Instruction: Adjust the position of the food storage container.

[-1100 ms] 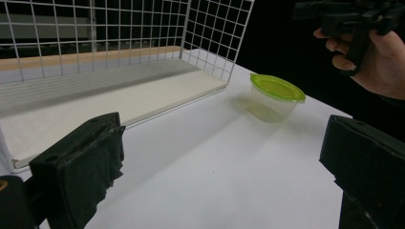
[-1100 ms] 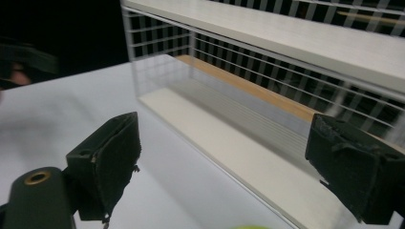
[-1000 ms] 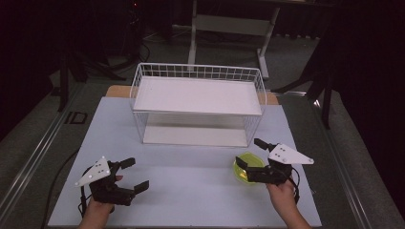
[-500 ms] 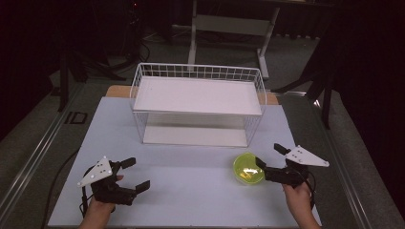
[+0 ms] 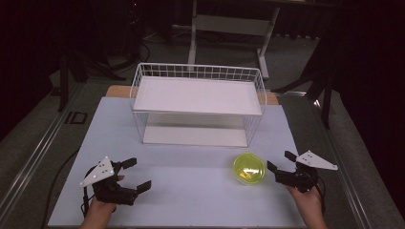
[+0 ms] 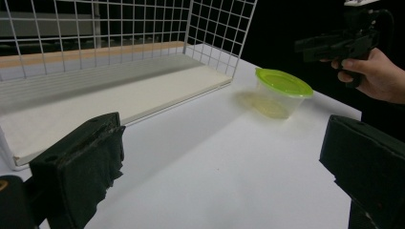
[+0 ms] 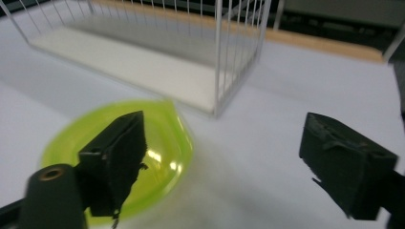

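A clear tub with a yellow-green lid (image 5: 249, 169) stands on the white tabletop (image 5: 191, 200) in front of the wire rack's right end. My right gripper (image 5: 280, 161) hovers just right of it, open, its jaws apart from the tub. They have just been closing a little, with nothing between them. In the right gripper view the tub (image 7: 165, 143) lies beyond the left jaw of my right gripper (image 7: 222, 133). My left gripper (image 5: 138, 173) rests open at the front left. In the left gripper view, the left gripper (image 6: 222, 129) faces the tub (image 6: 282, 93) and the right gripper (image 6: 334, 43).
A white wire rack (image 5: 198, 67) with a white board on top and another at its base stands at the table's middle back; it also shows as the rack (image 6: 215, 28) and the rack (image 7: 219, 57). A wooden strip (image 5: 272, 98) lies behind it. Dark floor surrounds the table.
My right gripper has drawn back to the right and lower, off the tub, which stays on the table. The left gripper has not moved.
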`<state>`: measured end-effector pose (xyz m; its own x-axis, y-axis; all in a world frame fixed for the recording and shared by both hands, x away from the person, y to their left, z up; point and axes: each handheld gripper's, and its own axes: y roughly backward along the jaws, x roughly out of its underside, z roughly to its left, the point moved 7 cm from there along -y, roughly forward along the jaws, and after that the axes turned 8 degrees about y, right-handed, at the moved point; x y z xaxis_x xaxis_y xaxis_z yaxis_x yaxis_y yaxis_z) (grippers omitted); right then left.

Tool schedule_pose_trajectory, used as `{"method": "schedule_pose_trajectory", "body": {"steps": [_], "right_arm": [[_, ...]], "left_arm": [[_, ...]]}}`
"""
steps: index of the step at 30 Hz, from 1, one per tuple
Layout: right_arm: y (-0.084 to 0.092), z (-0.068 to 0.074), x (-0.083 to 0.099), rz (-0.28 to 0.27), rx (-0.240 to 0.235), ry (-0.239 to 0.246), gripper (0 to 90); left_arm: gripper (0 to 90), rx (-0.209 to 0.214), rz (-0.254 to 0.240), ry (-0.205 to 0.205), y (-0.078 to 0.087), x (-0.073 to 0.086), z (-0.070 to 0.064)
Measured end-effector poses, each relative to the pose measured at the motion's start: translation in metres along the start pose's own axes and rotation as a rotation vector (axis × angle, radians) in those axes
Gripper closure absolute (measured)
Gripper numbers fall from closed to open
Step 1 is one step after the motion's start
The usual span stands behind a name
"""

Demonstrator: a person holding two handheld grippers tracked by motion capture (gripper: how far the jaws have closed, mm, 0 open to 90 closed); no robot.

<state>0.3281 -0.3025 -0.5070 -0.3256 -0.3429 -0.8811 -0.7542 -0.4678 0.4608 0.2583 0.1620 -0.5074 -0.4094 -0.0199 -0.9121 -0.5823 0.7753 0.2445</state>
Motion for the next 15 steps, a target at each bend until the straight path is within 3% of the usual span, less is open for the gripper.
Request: {"method": "schedule_pose_trajectory", "body": {"steps": [2, 3, 4, 6, 11, 12, 13, 15], "right_arm": [[-0.002, -0.003, 0.01, 0.04, 0.035, 0.013, 33.2], [-0.003, -0.004, 0.014, 0.063, 0.04, 0.014, 38.8], [-0.003, -0.004, 0.014, 0.063, 0.04, 0.014, 38.8], [-0.005, -0.005, 0.021, 0.094, 0.034, 0.009, 50.8], [-0.012, 0.006, 0.038, 0.18, -0.057, -0.011, 83.3], [-0.012, 0.006, 0.038, 0.18, -0.057, -0.011, 83.3], [-0.014, 0.009, 0.04, 0.201, -0.054, -0.002, 89.1], [-0.018, 0.021, 0.043, 0.219, -0.102, 0.012, 90.0]], "left_arm": [[1.9, 0.003, -0.001, -0.001, 0.0, 0.0, -0.001], [1.9, 0.004, -0.002, -0.002, 0.0, 0.0, -0.001], [1.9, 0.004, -0.002, -0.002, 0.0, 0.0, -0.001], [1.9, 0.006, 0.0, -0.002, 0.0, 0.0, -0.001], [1.9, 0.006, -0.003, -0.003, 0.0, 0.0, -0.002], [1.9, 0.006, -0.001, -0.005, 0.0, 0.0, -0.002], [1.9, 0.006, -0.002, -0.005, 0.0, -0.001, -0.002], [1.9, 0.005, 0.002, -0.007, -0.001, 0.0, -0.002]]}}
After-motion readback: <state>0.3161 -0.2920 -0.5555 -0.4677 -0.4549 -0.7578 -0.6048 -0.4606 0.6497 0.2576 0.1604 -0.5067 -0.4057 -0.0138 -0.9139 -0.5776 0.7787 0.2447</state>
